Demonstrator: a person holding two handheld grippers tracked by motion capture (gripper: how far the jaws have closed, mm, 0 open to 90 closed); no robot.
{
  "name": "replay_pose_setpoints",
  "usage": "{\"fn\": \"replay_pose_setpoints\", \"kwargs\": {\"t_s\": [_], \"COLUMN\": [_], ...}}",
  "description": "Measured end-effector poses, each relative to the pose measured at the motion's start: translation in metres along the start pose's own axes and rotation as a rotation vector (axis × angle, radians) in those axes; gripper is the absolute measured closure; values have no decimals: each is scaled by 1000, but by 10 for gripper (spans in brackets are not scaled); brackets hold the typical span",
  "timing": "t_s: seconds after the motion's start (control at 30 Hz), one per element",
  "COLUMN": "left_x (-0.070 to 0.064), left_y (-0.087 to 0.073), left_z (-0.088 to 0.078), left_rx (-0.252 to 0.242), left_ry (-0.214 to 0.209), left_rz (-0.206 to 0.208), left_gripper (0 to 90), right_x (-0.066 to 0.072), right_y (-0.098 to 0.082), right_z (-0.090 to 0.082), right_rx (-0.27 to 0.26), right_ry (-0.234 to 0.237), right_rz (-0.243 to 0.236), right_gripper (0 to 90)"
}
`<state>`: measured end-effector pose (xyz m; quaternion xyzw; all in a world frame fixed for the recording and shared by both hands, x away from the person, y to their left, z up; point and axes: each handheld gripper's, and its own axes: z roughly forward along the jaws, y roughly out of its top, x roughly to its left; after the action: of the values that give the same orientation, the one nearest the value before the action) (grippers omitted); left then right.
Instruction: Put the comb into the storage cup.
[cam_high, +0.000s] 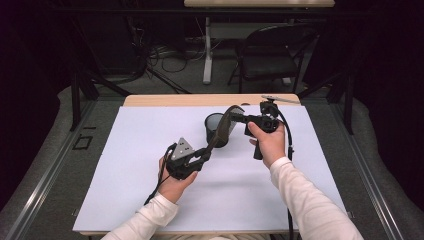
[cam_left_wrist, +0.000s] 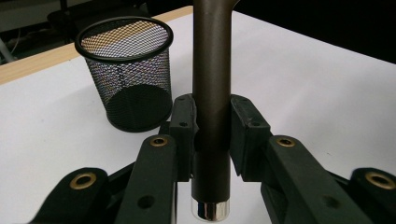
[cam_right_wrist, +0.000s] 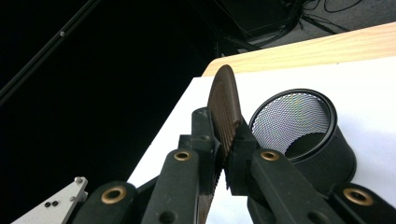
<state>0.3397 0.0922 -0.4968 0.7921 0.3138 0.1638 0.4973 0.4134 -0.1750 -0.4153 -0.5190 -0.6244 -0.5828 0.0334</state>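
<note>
The left gripper is clamping the dark brown cylindrical handle, capped in bright metal at its near end, of a long kitchen utensil; both pads are pressing against the shaft. The utensil is rising from that grip toward the far right, passing just in front of the black wire-mesh cylindrical cup. The right gripper is gripping the utensil's other end, a thin, brown, perforated curved blade, with its jaws closed nearly all the way and both pads pressing on the blade's faces. The mesh cup is standing upright on the white table cover, and its visible interior is holding nothing. The blade is sitting just above and beside the cup's rim, apart from it. Open white surface is lying on every side of the cup and both hands. Beyond the cup, the cover is ending at a bare light-wood table edge, well apart from both grippers.
</note>
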Motion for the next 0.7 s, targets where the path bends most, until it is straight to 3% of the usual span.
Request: {"fn": "replay_pose_setpoints", "kwargs": {"t_s": [0.33, 0.7], "left_x": [0, 0], "left_y": [0, -1], "left_z": [0, 0], "left_rx": [0, -1], "left_ry": [0, 2], "left_rz": [0, -1], "left_gripper": [729, 728], "right_x": [-3, -3], "right_y": [1, 1], "right_z": [0, 1], "right_rx": [15, 12], "right_ry": [26, 26], "right_rz": [48, 56], "right_gripper": [871, 873]}}
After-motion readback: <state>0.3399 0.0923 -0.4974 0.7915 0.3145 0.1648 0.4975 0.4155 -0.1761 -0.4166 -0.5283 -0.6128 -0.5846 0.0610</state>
